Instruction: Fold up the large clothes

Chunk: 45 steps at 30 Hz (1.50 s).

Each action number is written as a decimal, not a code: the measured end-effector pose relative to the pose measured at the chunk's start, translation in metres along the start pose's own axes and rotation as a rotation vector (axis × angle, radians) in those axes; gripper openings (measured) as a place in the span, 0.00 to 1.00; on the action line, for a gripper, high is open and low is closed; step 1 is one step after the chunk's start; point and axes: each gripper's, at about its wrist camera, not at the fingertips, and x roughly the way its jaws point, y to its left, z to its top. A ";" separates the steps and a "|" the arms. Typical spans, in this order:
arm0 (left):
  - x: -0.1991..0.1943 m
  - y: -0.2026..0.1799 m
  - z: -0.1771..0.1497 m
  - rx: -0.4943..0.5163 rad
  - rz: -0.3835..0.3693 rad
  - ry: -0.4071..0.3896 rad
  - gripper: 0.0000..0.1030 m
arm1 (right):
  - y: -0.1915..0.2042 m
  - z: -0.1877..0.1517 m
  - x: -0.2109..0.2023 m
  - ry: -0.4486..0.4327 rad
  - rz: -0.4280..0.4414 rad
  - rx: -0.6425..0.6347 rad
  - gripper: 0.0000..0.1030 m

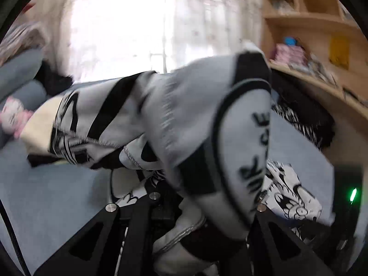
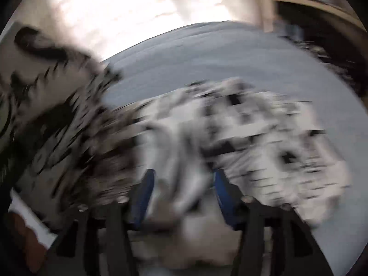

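Observation:
A large grey-white garment (image 1: 184,105) with black bands and black lettering hangs lifted over the blue-grey bed (image 1: 57,195). It drapes across my left gripper (image 1: 184,195), which is shut on a fold of it; the cloth hides the fingertips. The right wrist view is heavily blurred. There my right gripper (image 2: 184,184) stands open, its blue pads (image 2: 147,184) spread wide, with a loose bunch of the black-and-white patterned garment (image 2: 253,133) lying between them on the bed sheet (image 2: 207,53).
A wooden shelf unit (image 1: 310,23) and a curved wooden ledge run along the right. A bright curtained window (image 1: 126,23) is behind the bed. A dark clothes pile (image 1: 306,112), a cartoon-printed cloth (image 1: 292,195), a pink plush toy (image 1: 11,115) and a cream cushion (image 1: 41,124) lie on the bed.

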 end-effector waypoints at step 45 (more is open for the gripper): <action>0.040 -0.148 -0.058 0.289 -0.342 0.346 0.36 | -0.165 0.006 -0.053 -0.240 -0.163 0.418 0.63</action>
